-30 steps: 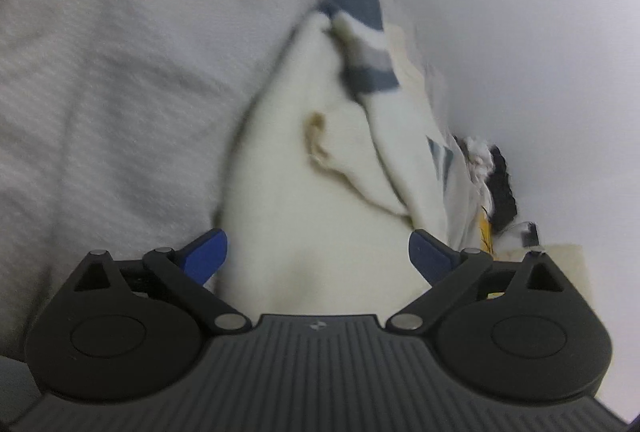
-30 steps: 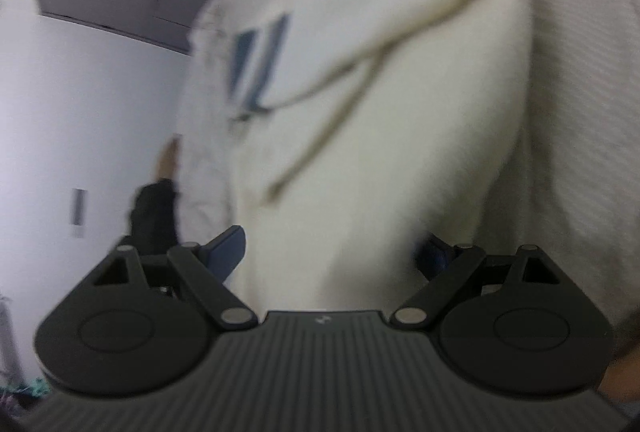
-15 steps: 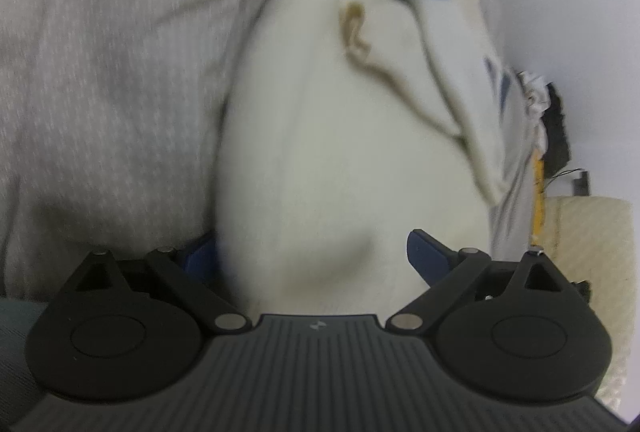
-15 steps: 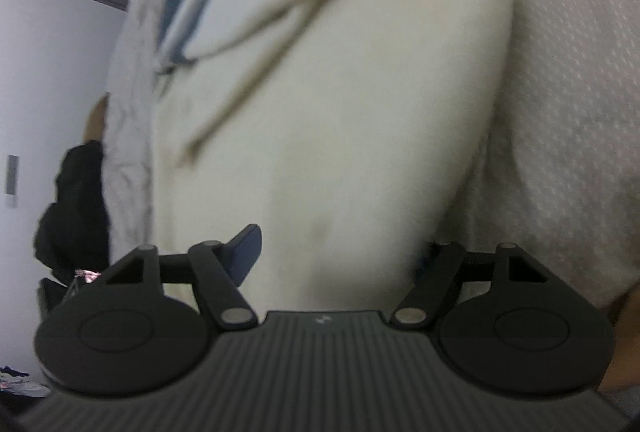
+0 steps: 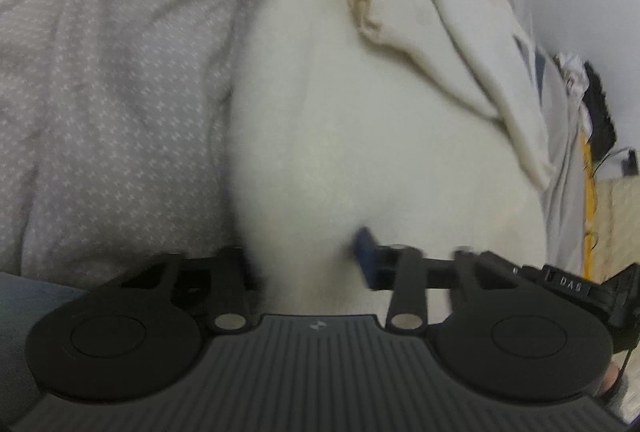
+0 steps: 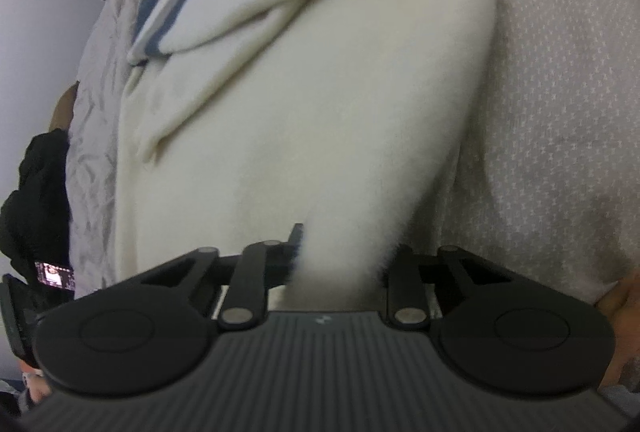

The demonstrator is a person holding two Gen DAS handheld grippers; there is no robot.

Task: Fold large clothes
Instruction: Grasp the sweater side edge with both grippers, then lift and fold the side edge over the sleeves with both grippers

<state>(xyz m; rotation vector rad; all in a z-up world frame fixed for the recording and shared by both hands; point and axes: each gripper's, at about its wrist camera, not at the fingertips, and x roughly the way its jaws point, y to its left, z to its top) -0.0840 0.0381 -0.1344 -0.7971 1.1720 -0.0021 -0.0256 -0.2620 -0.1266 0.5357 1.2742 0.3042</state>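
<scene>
Both grippers, left gripper [image 5: 308, 264] and right gripper [image 6: 340, 264], have just closed their jaws, each pinching an edge of the cream sweater [image 5: 360, 135] lying on the patterned grey bedding [image 5: 112, 79].

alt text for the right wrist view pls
The right gripper, whose jaws have just been closing, pinches the near edge of a cream fleece garment lying on a dotted grey bedsheet. A blue and grey striped panel shows at the garment's far end.
</scene>
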